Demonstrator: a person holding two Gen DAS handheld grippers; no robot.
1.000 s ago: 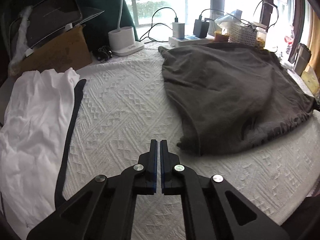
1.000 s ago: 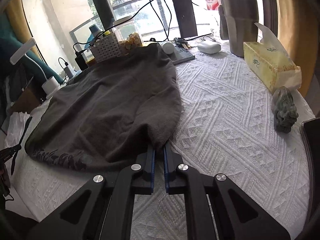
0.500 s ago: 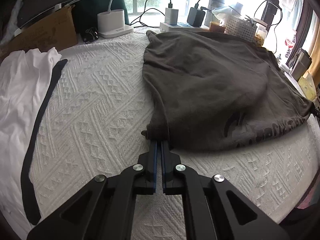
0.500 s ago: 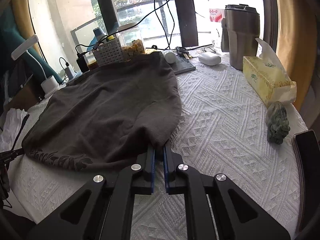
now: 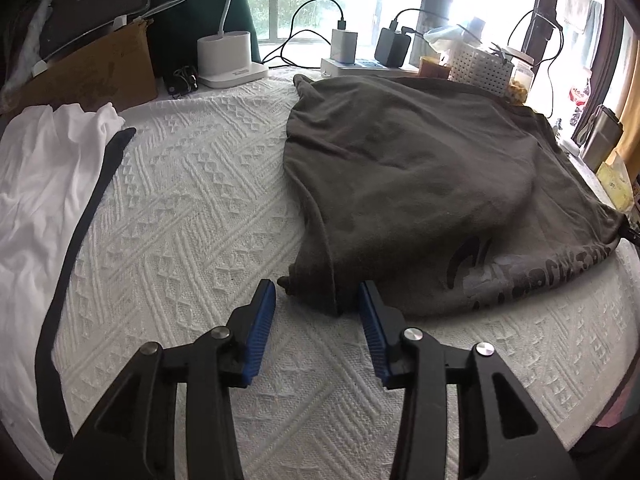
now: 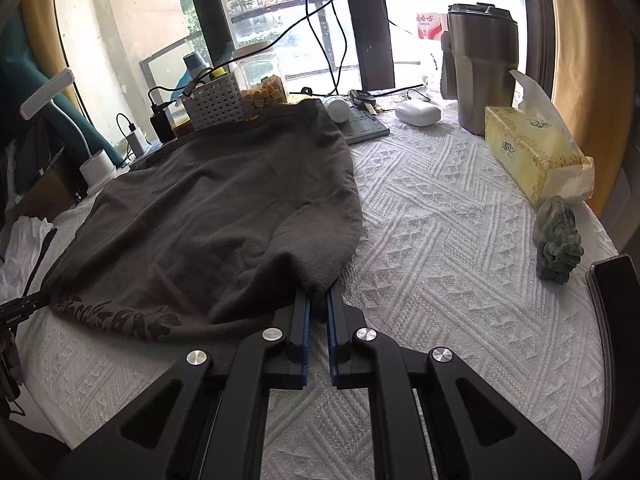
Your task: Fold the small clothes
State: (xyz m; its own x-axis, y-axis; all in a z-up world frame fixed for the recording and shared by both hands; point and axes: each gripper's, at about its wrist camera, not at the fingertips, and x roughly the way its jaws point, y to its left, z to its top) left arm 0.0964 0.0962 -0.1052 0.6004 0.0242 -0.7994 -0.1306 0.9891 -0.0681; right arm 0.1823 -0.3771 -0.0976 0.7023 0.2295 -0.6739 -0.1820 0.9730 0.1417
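Grey-brown shirt (image 5: 404, 184) corner lying just ahead between opening left gripper (image 5: 316, 308) jaws, unpinched; right gripper (image 6: 318, 300) clamping opposite corner.

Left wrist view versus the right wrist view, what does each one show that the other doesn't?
Only the left wrist view shows the left gripper, its jaws opening around the near corner of the grey shirt, without pressing it, and the cardboard box in full.

Only the right wrist view shows the right gripper shut on another shirt corner, the jade figurine and the white earbud case.

Both show the grey shirt, the white tablecloth, the white garment and the perforated basket.
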